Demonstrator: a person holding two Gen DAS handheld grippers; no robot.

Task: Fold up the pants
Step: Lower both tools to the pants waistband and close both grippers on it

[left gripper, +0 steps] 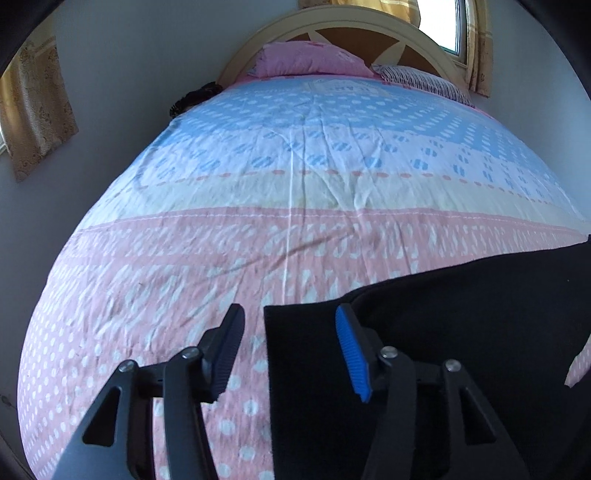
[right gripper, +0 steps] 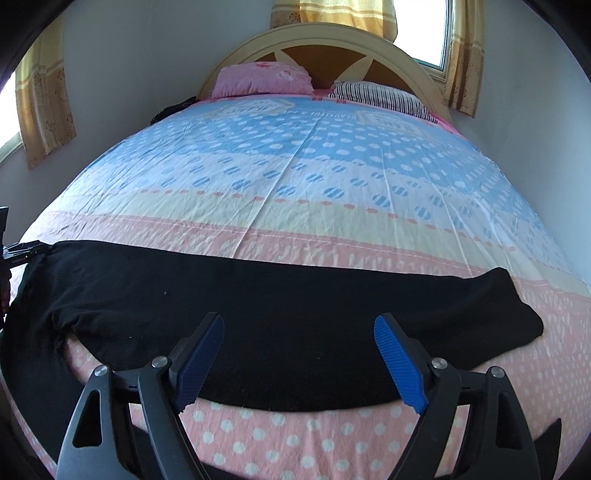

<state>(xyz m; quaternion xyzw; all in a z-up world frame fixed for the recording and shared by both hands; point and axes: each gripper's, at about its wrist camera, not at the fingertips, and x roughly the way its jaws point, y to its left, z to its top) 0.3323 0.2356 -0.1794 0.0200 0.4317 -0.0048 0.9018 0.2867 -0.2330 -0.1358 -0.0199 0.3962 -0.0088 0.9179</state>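
Black pants (right gripper: 258, 295) lie spread across the near end of a bed, on a sheet (right gripper: 295, 177) printed in pink, cream and blue bands with white dots. In the right wrist view the garment runs as one long dark strip from the left edge of the bed to a rounded end (right gripper: 517, 317) at the right. Its near edge curves over the pink dotted band.

The left gripper (left gripper: 291, 339) stands over the left end of the pants. Its jaws are partly apart, with no earlier picture to compare. The square corner of the fabric (left gripper: 295, 332) lies between the two fingers: the blue-padded finger (left gripper: 352, 354) sits over the black cloth, the dark finger (left gripper: 227, 350) over bare sheet. Whether either pad presses on the cloth cannot be told; the fabric looks flat and unpinched.

The right gripper (right gripper: 299, 343) hangs above the middle of the pants with its jaws wide apart. Both blue pads (right gripper: 399, 362) frame black fabric, but nothing is clamped between them.

At the far end of the bed, a pink pillow (right gripper: 262, 79) and a striped pillow (right gripper: 380, 96) rest side by side against an arched headboard (right gripper: 321, 33). Yellow curtains (right gripper: 44, 99) hang at the windows on the left wall and behind the headboard. A dark object (left gripper: 195, 98) sits at the left edge of the mattress near the pink pillow; its nature cannot be told
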